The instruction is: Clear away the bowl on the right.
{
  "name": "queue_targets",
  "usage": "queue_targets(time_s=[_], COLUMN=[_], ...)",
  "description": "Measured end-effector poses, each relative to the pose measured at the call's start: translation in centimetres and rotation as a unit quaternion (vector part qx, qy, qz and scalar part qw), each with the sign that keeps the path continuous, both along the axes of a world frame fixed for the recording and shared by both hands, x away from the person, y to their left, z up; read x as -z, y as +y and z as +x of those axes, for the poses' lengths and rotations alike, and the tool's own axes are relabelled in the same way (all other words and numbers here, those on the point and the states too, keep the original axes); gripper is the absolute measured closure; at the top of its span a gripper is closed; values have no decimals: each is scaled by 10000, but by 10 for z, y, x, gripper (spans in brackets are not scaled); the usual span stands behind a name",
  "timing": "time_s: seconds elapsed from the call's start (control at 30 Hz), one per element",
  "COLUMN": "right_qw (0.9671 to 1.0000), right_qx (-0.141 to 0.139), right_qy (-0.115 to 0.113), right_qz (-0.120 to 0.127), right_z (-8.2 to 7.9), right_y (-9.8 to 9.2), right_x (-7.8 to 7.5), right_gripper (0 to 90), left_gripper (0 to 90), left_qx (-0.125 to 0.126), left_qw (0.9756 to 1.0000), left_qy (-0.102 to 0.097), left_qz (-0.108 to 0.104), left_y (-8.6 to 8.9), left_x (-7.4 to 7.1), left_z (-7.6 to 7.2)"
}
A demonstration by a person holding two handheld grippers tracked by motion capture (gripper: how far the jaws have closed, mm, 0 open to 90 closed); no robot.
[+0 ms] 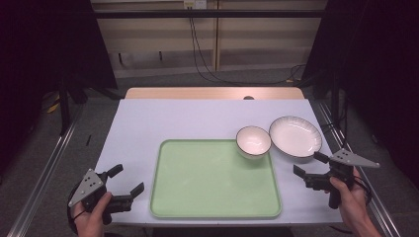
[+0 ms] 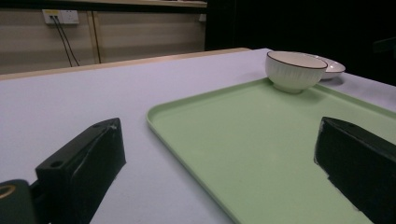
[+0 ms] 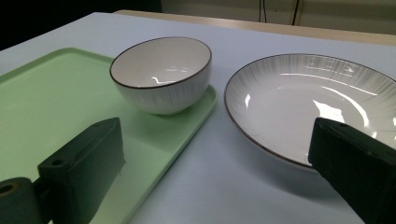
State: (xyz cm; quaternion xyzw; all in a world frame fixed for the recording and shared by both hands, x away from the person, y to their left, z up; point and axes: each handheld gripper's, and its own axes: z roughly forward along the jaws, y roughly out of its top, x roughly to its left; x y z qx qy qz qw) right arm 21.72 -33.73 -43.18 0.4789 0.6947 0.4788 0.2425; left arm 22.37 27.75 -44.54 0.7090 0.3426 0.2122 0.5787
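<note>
A small bowl (image 1: 253, 141) is seen upright in the far right corner of the green tray (image 1: 197, 197), a wide plate (image 1: 295, 136) just beside it on the tabletop (image 1: 173, 118). Left claw (image 1: 129, 183) and right claw (image 1: 307, 165) are held wide, empty.

My claw (image 2: 219, 163) is spread wide, nothing in it. Between its jaws lies the green tray (image 2: 261, 154). Far ahead, a white bowl (image 2: 295, 70) sits on the tray's corner, a plate (image 2: 332, 68) just behind.
</note>
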Motion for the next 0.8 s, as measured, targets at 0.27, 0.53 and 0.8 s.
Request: queue_targets(time_s=[0.27,0.53,0.8], right_qw=[10000,10000,9997], right_qx=[-21,-33,-167], right_qy=[36,-12,3], right_qz=[31,6,-151], right_z=[-18,-30,-30], right_y=[-3,-4,-10], right_x=[8,15,20], right_gripper=[28,26,49], left_gripper=[19,19,18], left_qx=[-11,-26,-21], left_qw=[10000,10000,9999], left_qy=[-17,-56,-91], left_qz=[36,32,-48], left_y=[-1,0,2], left_x=[-1,-3,-3], left_z=[-1,-2,-3])
